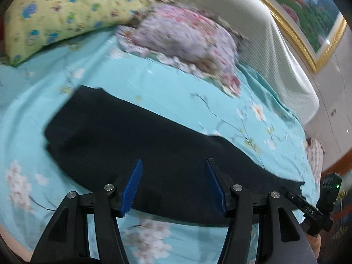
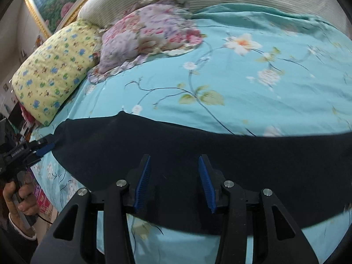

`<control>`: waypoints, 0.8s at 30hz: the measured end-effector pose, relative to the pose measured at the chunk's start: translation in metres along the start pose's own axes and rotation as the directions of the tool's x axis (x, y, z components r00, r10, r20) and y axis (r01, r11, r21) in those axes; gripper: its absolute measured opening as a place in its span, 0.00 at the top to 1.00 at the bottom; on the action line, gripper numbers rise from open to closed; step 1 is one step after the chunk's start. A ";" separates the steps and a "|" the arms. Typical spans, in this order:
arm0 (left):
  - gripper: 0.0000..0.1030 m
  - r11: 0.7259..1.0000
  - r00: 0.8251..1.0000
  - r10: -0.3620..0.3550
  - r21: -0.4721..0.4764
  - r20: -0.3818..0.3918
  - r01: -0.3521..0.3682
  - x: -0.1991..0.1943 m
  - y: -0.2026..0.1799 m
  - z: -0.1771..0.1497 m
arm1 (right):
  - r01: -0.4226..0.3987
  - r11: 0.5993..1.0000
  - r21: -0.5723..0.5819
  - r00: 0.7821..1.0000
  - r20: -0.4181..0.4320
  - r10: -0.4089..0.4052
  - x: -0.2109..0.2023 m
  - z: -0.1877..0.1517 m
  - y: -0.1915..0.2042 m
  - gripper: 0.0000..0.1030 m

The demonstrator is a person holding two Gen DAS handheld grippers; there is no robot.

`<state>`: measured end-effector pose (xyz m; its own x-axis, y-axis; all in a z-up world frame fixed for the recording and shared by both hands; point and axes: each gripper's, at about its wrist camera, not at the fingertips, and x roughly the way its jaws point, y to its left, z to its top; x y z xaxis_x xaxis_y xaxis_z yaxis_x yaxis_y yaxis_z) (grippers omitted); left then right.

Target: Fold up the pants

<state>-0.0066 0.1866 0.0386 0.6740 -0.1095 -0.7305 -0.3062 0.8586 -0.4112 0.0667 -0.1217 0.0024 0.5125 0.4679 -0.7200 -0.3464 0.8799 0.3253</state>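
Observation:
The black pants (image 1: 123, 136) lie flat as a long strip on the turquoise floral bedsheet (image 1: 154, 83). They also show in the right wrist view (image 2: 220, 154). My left gripper (image 1: 173, 165) is open and empty, its blue pads (image 1: 132, 189) just above the pants near their near edge. My right gripper (image 2: 175, 160) is open and empty too, hovering over the pants. The left gripper shows at the left edge of the right wrist view (image 2: 44, 148), beside the end of the pants. The right gripper's body shows at the right of the left wrist view (image 1: 308, 206).
A yellow patterned pillow (image 2: 55, 72) and a crumpled pink floral cloth (image 2: 149, 30) lie at the head of the bed. A striped white headboard (image 1: 253, 22) and a gold-framed picture (image 1: 308, 11) stand behind. The bed's edge drops off at the left in the right wrist view.

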 end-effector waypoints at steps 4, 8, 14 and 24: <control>0.39 0.998 0.999 -0.016 0.055 -0.045 0.019 0.015 -0.027 -0.007 | 0.018 0.999 0.027 1.000 0.022 -0.018 -0.015 -0.011 -0.012 0.55; 0.39 0.995 0.996 -0.034 0.088 -0.082 0.042 0.029 -0.051 -0.012 | 0.047 0.997 0.058 0.998 0.044 -0.050 -0.027 -0.019 -0.028 0.54; 0.36 0.986 0.990 -0.058 0.150 -0.126 0.077 0.044 -0.085 -0.013 | 0.062 0.991 0.121 0.996 0.059 -0.070 -0.041 -0.033 -0.049 0.53; 0.34 0.952 0.977 -0.081 0.275 -0.195 0.134 0.068 -0.151 -0.021 | 0.117 0.968 0.222 0.983 0.110 -0.144 -0.079 -0.058 -0.085 0.45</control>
<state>0.0716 0.0391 0.0392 0.5527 -0.2746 -0.7868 -0.0160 0.9405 -0.3394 0.0097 -0.2389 -0.0041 0.6406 0.3424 -0.6873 -0.1008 0.9248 0.3668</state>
